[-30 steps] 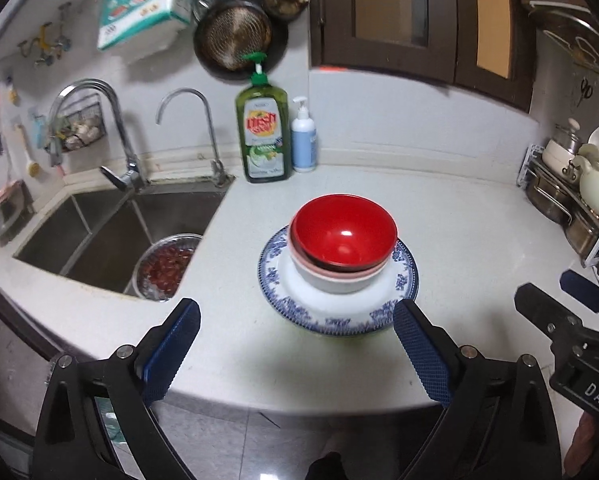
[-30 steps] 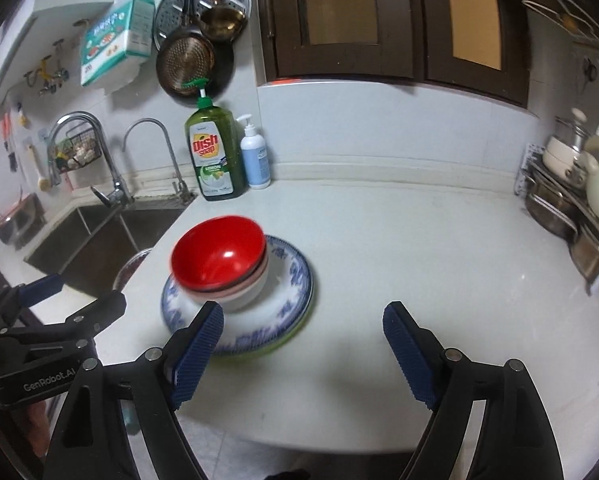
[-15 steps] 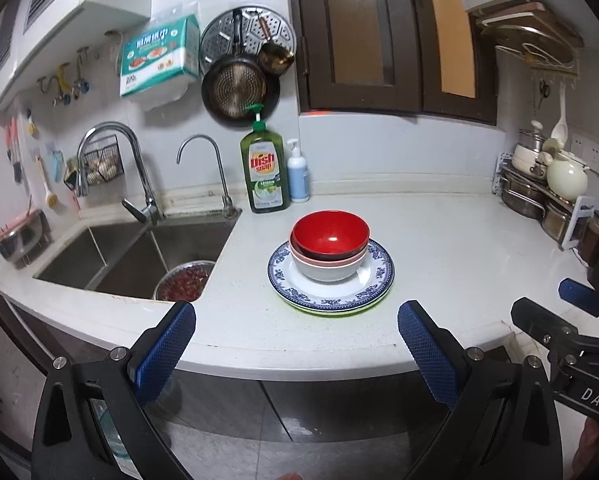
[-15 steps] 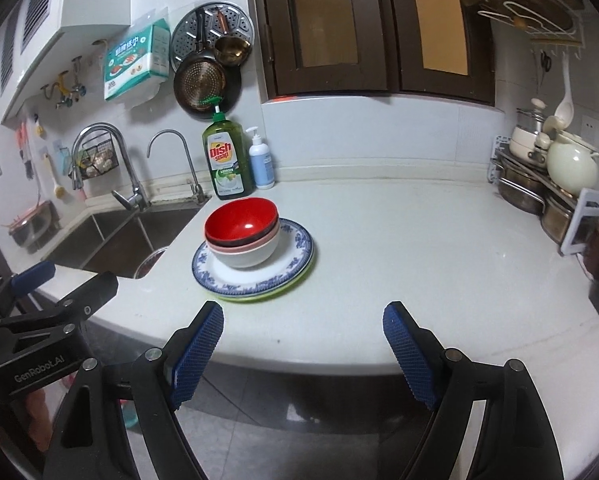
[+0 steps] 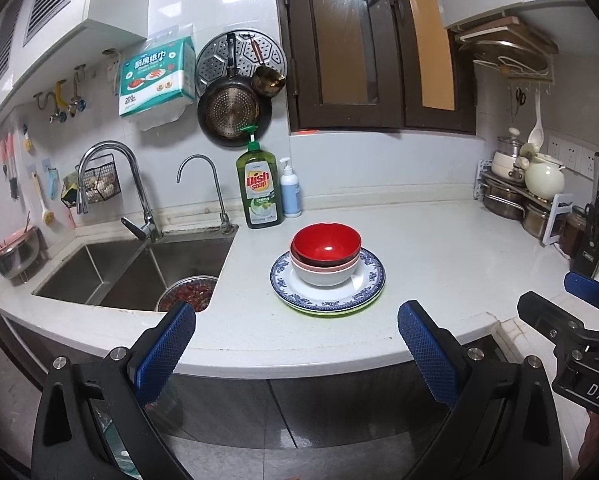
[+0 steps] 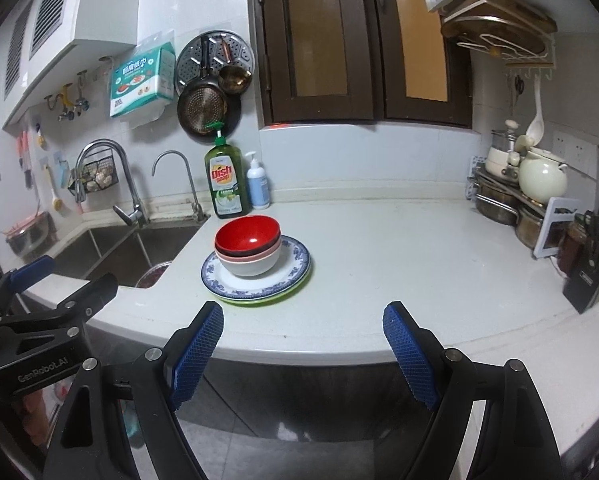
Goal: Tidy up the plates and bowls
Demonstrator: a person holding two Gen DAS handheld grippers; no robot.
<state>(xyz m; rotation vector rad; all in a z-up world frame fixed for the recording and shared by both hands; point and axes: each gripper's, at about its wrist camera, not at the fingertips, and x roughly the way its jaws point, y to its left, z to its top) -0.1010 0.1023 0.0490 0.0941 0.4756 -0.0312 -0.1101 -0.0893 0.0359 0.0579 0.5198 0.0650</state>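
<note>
Left gripper (image 5: pixel 295 344) and right gripper (image 6: pixel 303 340): both held short of the near edge of the counter (image 5: pixel 439 256), fingers spread wide, nothing between them. Side by side, the right one also caught at the right edge of the left camera's view, well apart from the dishes.

Dishes gathered in one pile near the middle of the counter, just right of the sink (image 5: pixel 147 268). Red bowl (image 5: pixel 326 241) nested on top, a dark bowl and a pink bowl under it showing only as thin rims, all sitting in a white bowl (image 5: pixel 323 276). Under the bowls, a blue-patterned plate (image 5: pixel 369 276) resting on a green plate (image 6: pixel 295 286), of which only a sliver peeked out at the near rim. Possibly another plate between them; too little visible to tell.

Judged from this: stacking looked finished, with the step in hand a retreat from the pile. Best done by pulling straight away toward the near side, fingers kept spread, no swing across the counter edge. Worth a last look for lean in the bowl stack, which appeared to sit slightly left of the plate's centre. Soap bottle (image 5: pixel 258 190) and small pump bottle (image 5: pixel 290 190) at the far wall, clear of any path.
</note>
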